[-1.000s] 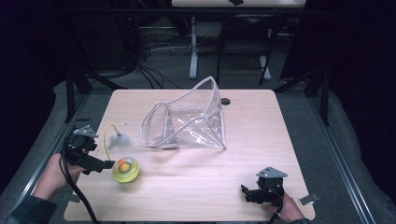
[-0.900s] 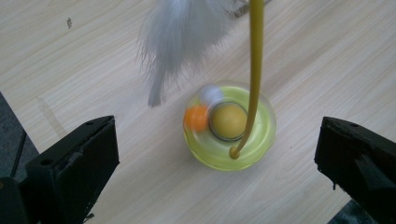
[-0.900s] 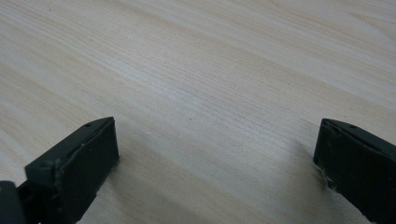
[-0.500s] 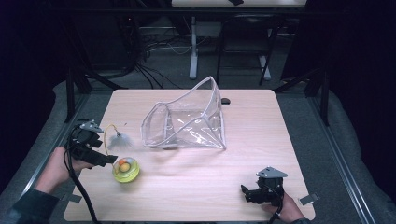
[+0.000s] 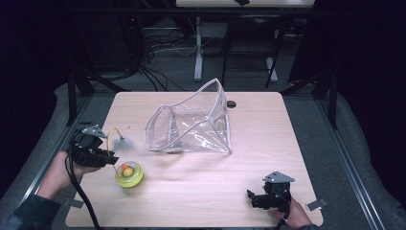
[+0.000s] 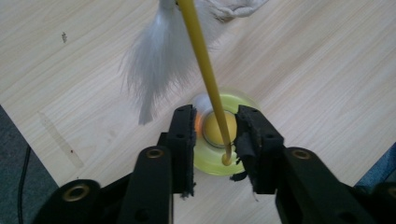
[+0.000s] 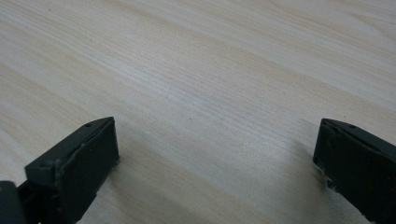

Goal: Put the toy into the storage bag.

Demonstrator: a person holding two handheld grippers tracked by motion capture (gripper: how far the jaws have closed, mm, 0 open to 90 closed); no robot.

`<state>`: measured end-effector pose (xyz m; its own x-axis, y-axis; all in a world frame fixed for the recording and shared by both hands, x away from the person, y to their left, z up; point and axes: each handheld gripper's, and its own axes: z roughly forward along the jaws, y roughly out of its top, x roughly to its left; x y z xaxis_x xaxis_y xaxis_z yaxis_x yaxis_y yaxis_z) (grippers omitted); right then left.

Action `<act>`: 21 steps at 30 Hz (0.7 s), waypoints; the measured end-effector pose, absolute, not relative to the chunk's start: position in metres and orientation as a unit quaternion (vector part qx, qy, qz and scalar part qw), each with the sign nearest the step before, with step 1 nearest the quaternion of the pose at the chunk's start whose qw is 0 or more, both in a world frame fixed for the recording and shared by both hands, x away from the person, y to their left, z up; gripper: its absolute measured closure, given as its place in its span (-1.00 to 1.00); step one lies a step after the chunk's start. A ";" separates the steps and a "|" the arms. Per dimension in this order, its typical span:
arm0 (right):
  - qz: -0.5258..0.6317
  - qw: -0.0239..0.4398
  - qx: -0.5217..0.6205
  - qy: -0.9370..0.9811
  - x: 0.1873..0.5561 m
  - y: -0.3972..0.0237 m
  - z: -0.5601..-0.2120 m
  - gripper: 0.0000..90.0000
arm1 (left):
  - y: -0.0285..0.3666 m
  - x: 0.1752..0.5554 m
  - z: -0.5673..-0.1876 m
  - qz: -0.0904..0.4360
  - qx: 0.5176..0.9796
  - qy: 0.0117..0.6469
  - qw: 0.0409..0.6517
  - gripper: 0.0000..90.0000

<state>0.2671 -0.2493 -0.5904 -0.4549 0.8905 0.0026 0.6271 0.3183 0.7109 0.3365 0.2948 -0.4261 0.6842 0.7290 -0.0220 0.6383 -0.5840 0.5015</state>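
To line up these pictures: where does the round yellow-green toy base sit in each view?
High view: toy base lies low left on the table, beside the left gripper.
Left gripper view: toy base is at centre, behind the closing jaws, its yellow stalk between them.
Right gripper view: bare tabletop.
Shared landmark: the stalk's white feather.

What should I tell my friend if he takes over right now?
Left gripper: jaws have just been closing around the toy's yellow wand, not yet pinching it.
Right gripper: open, nothing between its jaws, low over the table.
Toy: on the table, left of the clear bag, which lies open.
Done: left gripper lined up on the wand.
Left: probably finish the grip, lift the toy and put it in the bag.
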 end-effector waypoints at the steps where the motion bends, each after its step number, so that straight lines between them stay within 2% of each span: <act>1: 0.329 0.200 0.482 0.787 0.267 -0.249 -0.590 -1.00 | 0.295 0.336 -0.426 0.094 0.885 0.386 0.243 0.62; 3: 0.329 0.200 0.482 0.787 0.267 -0.249 -0.590 -1.00 | 0.294 0.336 -0.426 0.092 0.885 0.384 0.246 0.81; 7: 0.329 0.200 0.482 0.787 0.267 -0.249 -0.590 -1.00 | 0.294 0.335 -0.427 0.090 0.883 0.384 0.254 0.95; 21: 0.329 0.200 0.482 0.787 0.267 -0.249 -0.590 -1.00 | 0.286 0.335 -0.422 0.094 0.896 0.365 0.234 0.95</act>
<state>0.2671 -0.2493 -0.5904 -0.4547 0.8906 0.0022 0.6273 0.3185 0.7106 0.3348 0.2856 -0.4216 0.7164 0.6977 -0.0029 0.6099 -0.6243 0.4881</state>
